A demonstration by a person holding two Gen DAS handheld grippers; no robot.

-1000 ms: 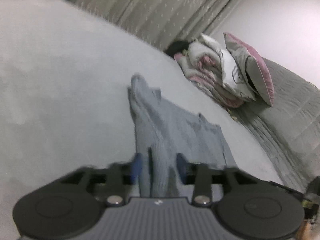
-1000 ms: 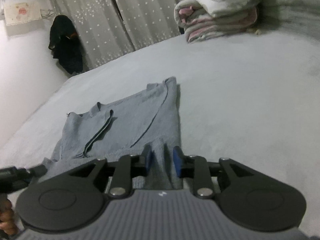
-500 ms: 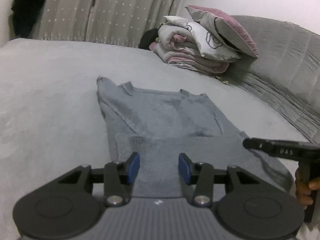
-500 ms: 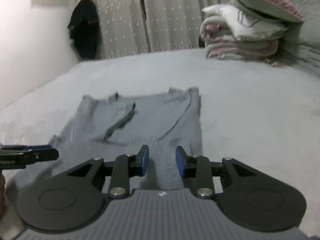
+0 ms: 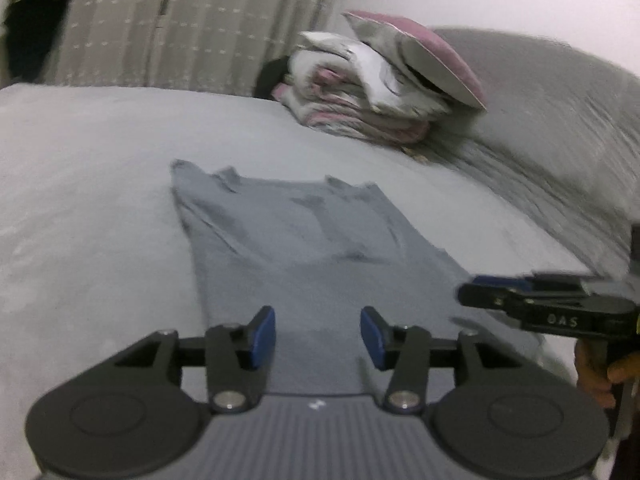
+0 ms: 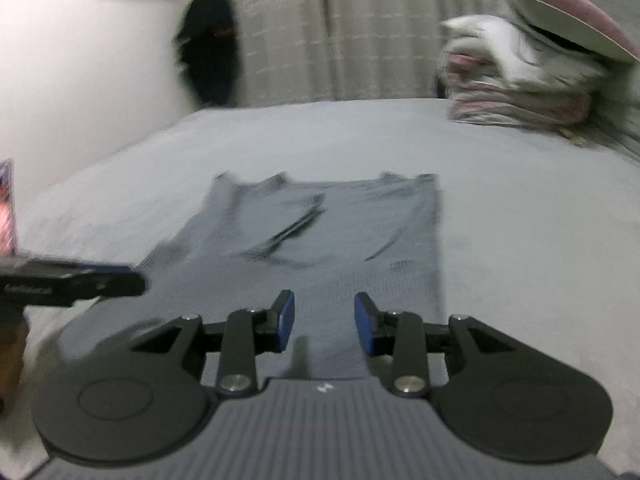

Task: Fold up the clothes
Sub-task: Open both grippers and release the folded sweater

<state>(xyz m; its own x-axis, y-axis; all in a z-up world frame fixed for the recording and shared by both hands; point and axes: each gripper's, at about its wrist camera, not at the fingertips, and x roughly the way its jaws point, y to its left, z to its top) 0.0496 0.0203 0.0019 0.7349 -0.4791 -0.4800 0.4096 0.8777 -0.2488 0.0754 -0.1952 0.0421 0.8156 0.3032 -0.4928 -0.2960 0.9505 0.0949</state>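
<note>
Both the left gripper and right gripper have let go of the grey sweater; their jaws now stand apart and empty above its near hem. It lies flat mid-bed, sleeves folded in, ready for another fold.

Dim, flat indoor light; source not visible. Both views soft with motion blur, worst on the stacked pink-and-white bedding and pale dotted curtains. Fisheye bends edges; corners vignette black. Shadows faint.
</note>
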